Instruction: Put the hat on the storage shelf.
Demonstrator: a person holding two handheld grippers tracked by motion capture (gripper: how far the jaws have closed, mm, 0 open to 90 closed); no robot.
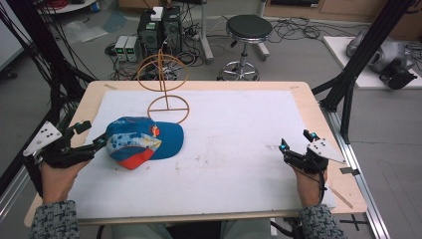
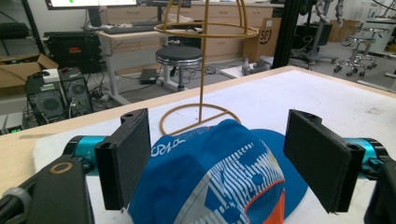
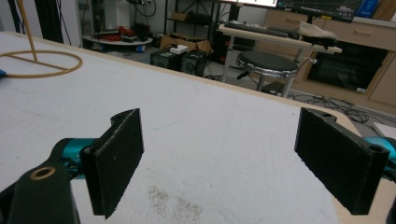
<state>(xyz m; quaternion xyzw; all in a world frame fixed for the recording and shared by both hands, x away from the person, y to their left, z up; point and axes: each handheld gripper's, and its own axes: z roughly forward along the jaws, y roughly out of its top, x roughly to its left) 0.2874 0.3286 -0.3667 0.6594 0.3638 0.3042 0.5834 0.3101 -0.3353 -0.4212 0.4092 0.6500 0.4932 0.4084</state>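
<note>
So the thing in play here is the blue cap (image 1: 144,143), sitting left of centre in the high view on the white mat (image 1: 239,129), with its orange-edged brim pointing toward the lower left of the frame. The left gripper (image 1: 94,134) is wide open and lined up on it; in the left gripper view the two black pads straddle the crown (image 2: 219,177) without pinching it yet, as far as I can tell. My guess is the cap is light and floppy: soft fabric panels that will squash and fold under a squeeze, while the brim (image 1: 137,158) should be the stiffer bit. I'd grab either the brim edge or a fold of the crown near the front seam, since a soft pinch on loose cloth could slip or just drag it along the mat. The wire hat stand (image 1: 166,82) is just behind it toward the top of the frame, base ring (image 1: 169,109) near the cap's back edge, so lifting straight up first seems smarter than sliding. The right gripper (image 1: 297,140) is also open, holding nothing, parked over at the lower right near the counter (image 1: 308,107) edge. Loads of bare mat in the middle for manoeuvring.
</note>
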